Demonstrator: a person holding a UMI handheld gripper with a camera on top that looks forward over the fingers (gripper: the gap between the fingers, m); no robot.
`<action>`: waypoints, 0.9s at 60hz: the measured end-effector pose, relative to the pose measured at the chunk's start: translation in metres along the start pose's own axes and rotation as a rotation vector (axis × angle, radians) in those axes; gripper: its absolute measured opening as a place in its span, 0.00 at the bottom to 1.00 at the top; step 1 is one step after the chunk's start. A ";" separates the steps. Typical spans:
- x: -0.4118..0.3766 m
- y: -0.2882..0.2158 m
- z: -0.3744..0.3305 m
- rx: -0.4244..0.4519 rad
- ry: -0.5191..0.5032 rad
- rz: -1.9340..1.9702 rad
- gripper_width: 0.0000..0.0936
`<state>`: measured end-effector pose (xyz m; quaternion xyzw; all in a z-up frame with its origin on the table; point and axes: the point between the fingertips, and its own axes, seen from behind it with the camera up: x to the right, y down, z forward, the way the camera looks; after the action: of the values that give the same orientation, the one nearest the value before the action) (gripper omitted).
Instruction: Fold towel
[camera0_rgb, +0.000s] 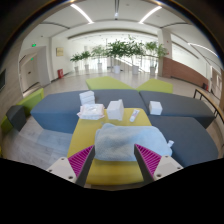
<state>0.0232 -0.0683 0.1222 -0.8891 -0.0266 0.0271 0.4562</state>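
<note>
Beyond your yellow desk you have grey sofas on three sides, a white box on the right one, and potted plants along the far wall.

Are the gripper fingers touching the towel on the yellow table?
Cannot tell. In the gripper view the towel lies between the pads on the yellow table; contact isn't plain.

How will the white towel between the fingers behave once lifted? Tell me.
The white towel lies crumpled in soft folds on the yellow table, so it is probably floppy and will drape. It looks thin, likely light. The gripper is open, its fingers flanking it.
</note>
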 end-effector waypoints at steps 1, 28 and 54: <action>-0.006 0.000 0.012 -0.005 -0.009 -0.012 0.87; -0.025 0.045 0.175 -0.125 0.091 -0.238 0.05; 0.030 -0.047 0.115 0.048 0.048 -0.024 0.01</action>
<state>0.0441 0.0549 0.0926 -0.8778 -0.0257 0.0011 0.4783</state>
